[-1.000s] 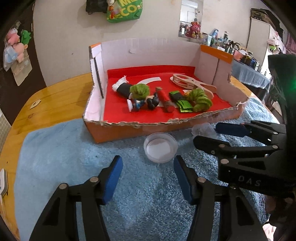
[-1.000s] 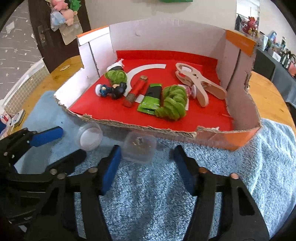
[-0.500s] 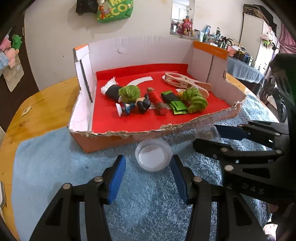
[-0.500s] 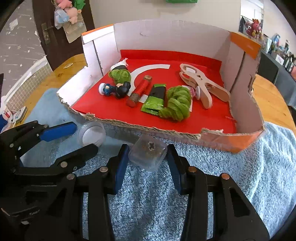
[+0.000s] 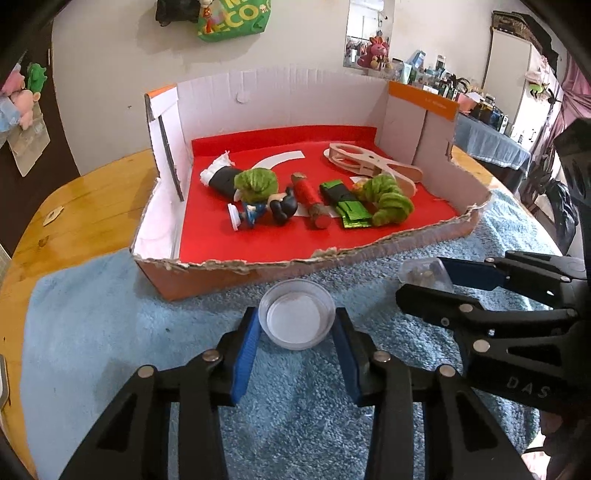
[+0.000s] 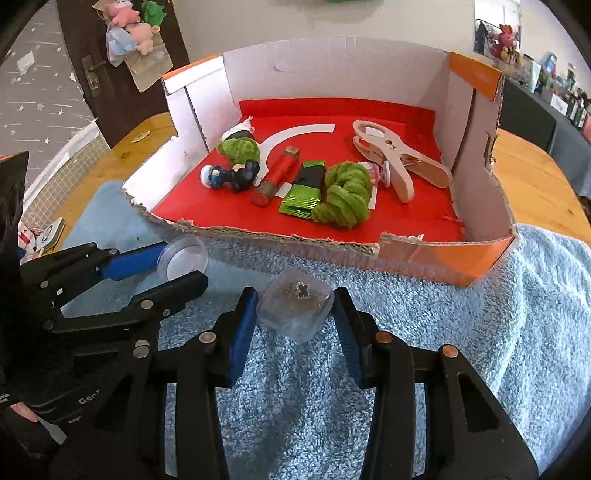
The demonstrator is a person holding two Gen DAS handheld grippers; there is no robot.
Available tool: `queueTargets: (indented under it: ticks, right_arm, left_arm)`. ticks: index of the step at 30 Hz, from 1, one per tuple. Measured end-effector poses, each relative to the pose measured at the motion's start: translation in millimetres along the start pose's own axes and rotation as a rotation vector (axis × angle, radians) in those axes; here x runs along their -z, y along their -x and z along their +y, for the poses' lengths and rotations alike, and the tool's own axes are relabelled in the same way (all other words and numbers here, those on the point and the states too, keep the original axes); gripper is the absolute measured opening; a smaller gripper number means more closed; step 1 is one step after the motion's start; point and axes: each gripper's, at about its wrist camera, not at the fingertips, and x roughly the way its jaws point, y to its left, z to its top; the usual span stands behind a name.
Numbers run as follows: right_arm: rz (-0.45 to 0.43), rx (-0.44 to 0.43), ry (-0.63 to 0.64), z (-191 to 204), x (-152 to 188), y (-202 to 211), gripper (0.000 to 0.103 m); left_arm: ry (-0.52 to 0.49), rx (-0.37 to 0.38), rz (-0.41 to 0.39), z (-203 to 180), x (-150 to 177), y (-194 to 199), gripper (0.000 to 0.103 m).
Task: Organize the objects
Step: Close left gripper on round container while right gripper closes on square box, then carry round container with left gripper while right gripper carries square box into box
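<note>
- Now left gripper [image 5: 297, 328] has just been closing, pads against round dish [image 5: 296, 318].
- Right gripper [image 6: 295, 314] clamps clear box [image 6: 295, 308].
- Lift both level, clear the carton [image 6: 280, 238] rim.

Landmark: the wooden table [image 5: 92, 206]. A blue towel [image 6: 498, 332] covers its near part. Beyond its far edge stands a white wall [image 5: 110, 74], with a green bag [image 5: 232, 18] hanging high on it. Left of the table, a dark door [image 6: 92, 74] carries a bundle of plush toys [image 6: 133, 26]. Right of the table, a cluttered counter [image 5: 491, 140] is draped in blue cloth.
</note>
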Motion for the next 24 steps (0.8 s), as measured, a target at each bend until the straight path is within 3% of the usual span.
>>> queueTargets:
  ticks: [24]
  right_arm:
    - [-0.090,-0.068,0.008,11,-14,46,0.040]
  left_arm:
    - [0.025,0.039,-0.123,-4,-19,52,0.042]
